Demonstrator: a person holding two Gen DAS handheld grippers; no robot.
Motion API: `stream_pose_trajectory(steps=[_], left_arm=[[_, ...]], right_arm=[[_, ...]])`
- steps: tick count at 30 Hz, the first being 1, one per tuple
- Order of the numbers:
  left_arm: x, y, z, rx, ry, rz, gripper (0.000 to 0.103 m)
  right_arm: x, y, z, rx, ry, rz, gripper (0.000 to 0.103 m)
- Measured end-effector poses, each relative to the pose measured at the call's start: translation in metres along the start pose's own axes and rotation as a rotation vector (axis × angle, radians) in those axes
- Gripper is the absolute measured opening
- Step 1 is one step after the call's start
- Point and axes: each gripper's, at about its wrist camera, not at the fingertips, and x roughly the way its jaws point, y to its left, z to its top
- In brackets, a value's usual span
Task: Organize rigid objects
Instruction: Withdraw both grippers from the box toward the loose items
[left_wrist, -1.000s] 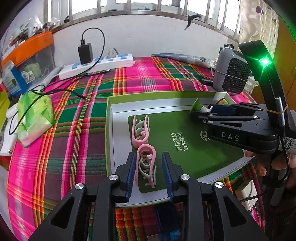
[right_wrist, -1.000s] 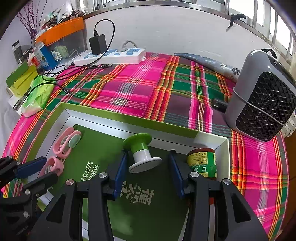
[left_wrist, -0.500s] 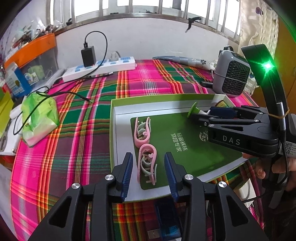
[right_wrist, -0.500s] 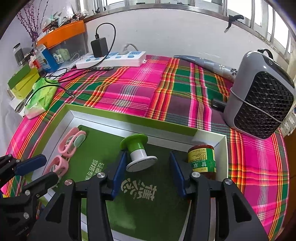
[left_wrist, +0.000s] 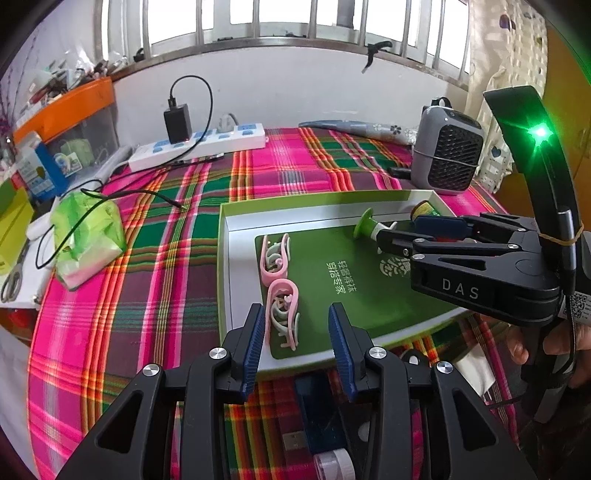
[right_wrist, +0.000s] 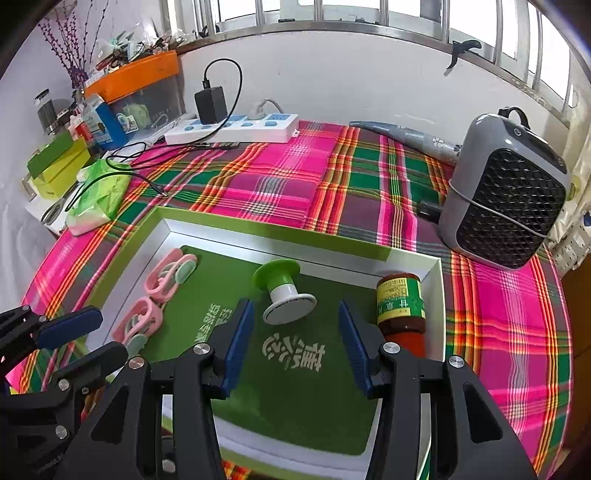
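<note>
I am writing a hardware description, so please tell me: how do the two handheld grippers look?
Both are matte black angular frames with silver screws and ribbed blue pads on the fingers. The left gripper and right gripper look alike. The right one's side reads "DAS" in white; behind it rises a black post with a green light, a rubber band and a QR sticker.

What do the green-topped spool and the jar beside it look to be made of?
Green-topped spool: likely moulded plastic, matte, with even flat colour and soft edges. Jar: apparently glass, since dark red contents show below its glossy printed paper label; its lid material is unclear.
</note>
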Motion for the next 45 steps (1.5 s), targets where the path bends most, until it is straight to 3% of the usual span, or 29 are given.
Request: stream_pose_trajectory(steps=[26,45], left_arm=[[-0.050,0.010,-0.039,-0.050,-0.052,-0.011,0.035],[-0.063,0.031,-0.079,-0.096,-0.038,-0.018,0.035]], right_arm=[[-0.063,0.015,-0.047,0.063,-0.082,0.028,0.049],[-0.094,0.030,-0.097,0.106,-0.102,0.050,0.049]])
